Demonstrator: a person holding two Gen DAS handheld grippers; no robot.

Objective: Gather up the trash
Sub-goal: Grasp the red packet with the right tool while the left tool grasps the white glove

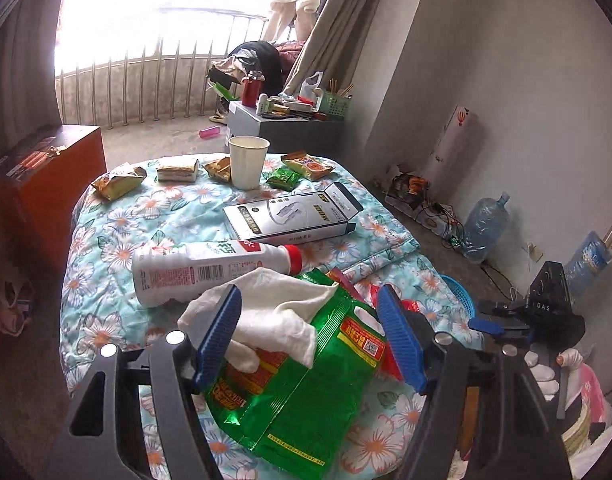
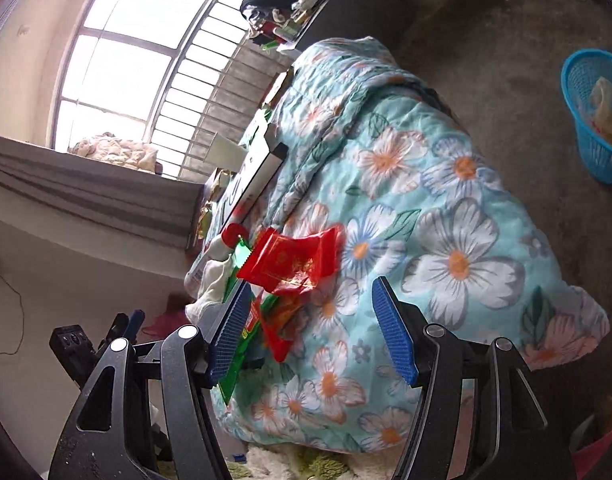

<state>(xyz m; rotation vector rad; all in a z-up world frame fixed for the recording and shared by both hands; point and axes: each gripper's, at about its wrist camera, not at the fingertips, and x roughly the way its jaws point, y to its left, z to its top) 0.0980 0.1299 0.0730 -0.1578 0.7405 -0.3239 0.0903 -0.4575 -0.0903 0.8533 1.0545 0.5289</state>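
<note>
- While the litter lies spread over the flowered quilt (image 1: 118,216), the left gripper (image 1: 310,332) hangs above the nearest heap, low in the frame, jaws well apart and gripping nothing.
- Between those jaws sit a crumpled white tissue (image 1: 274,312) and a green snack bag (image 1: 302,392), the tissue on top, likely the handiest first grab.
- Just above them a white bottle (image 1: 210,268) lies on its side, then a flat grey box (image 1: 294,216); a paper cup (image 1: 248,162) and small wrappers (image 1: 118,182) line the far edge.
- The right gripper (image 2: 312,330), its view rolled sideways, is open too, empty, aimed at a red wrapper (image 2: 294,260) mid-frame.
- The blue basket (image 2: 594,120) waits on the floor at the right edge, some waste already inside, close beside the quilt for short drops.
</note>
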